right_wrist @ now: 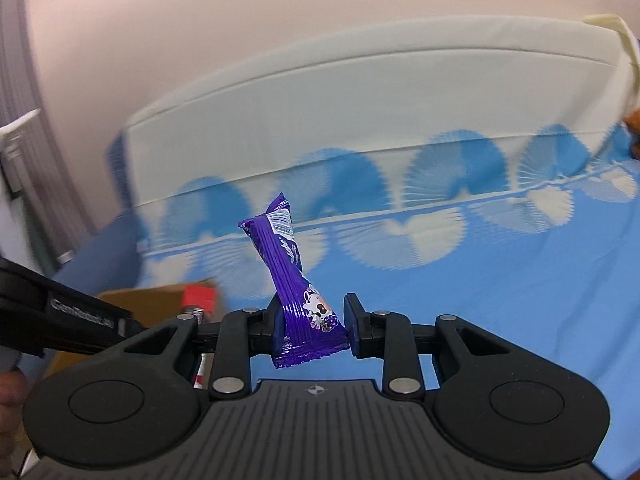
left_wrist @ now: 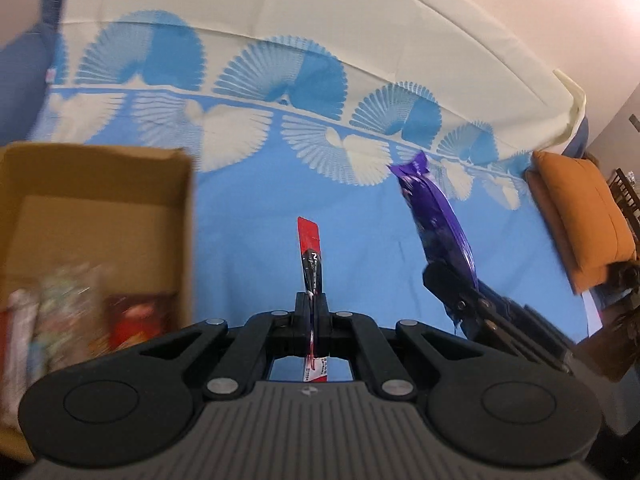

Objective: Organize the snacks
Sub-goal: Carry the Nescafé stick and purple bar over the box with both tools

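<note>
My left gripper (left_wrist: 311, 300) is shut on a thin red and black snack packet (left_wrist: 310, 256), held edge-on above the blue bedsheet. My right gripper (right_wrist: 312, 318) is shut on a purple snack bar wrapper (right_wrist: 286, 264), which stands up between its jaws. The purple bar (left_wrist: 436, 216) and the right gripper (left_wrist: 444, 280) also show to the right in the left wrist view. A cardboard box (left_wrist: 120, 168) stands at the left and holds several snack packs (left_wrist: 132, 316), blurred. The red packet (right_wrist: 198, 296) and the box (right_wrist: 144, 300) show at the left in the right wrist view.
Everything is over a bed with a blue and white fan-pattern sheet (left_wrist: 248, 208). A cream mattress edge (left_wrist: 280, 12) runs along the pink wall behind. An orange cushion (left_wrist: 580, 216) lies at the right edge. The left gripper's body (right_wrist: 60, 320) crosses the lower left of the right wrist view.
</note>
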Demonstrator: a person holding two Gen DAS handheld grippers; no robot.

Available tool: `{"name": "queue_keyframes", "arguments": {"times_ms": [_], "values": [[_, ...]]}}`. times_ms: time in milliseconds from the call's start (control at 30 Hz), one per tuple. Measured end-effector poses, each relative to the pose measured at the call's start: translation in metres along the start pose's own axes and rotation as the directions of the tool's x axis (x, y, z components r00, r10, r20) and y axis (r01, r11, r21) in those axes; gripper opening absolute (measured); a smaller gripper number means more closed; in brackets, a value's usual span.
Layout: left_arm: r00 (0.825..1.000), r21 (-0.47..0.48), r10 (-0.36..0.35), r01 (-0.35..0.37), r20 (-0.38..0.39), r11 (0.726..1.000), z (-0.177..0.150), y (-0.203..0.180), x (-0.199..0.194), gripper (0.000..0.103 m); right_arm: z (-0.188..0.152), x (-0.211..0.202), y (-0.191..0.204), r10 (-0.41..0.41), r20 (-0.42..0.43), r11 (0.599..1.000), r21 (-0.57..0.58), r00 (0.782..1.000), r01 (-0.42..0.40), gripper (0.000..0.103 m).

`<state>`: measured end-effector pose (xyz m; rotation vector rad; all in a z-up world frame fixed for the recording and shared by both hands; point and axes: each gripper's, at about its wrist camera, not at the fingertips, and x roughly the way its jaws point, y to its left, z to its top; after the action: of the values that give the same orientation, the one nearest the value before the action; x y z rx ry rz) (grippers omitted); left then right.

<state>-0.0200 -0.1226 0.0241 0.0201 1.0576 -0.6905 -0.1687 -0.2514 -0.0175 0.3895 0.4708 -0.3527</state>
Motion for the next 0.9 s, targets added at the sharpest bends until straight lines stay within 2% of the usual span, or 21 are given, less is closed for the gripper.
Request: {"name": "queue_keyframes", "arguments": {"times_ms": [200, 433, 667, 900], "values": [[0.996, -0.016, 0.063, -0.063, 0.059, 0.998, -0.041, 0.052, -0.071, 0.001, -0.021, -0.034, 0.077, 0.1, -0.061, 0.994, -0.039, 0.993, -0.103, 0.032], [0.984, -0.094, 0.141, -0.131, 0.112, 0.987, -0.069, 0.113, -0.117, 0.001, -0.047, -0.041, 0.149, 0.184, -0.152, 0.977, -0.082, 0.971, -0.198, 0.032], [0.975, -0.163, 0.18, -0.158, 0.13, 0.974, -0.068, 0.147, -0.126, 0.001, -0.052, -0.04, 0.186, 0.193, -0.188, 0.963, -0.154, 0.963, -0.222, 0.032], [0.971, -0.182, 0.201, -0.175, 0.133, 0.968, -0.057, 0.162, -0.12, 0.001, -0.054, -0.024, 0.192, 0.18, -0.219, 0.962, -0.163, 0.959, -0.217, 0.032]]}}
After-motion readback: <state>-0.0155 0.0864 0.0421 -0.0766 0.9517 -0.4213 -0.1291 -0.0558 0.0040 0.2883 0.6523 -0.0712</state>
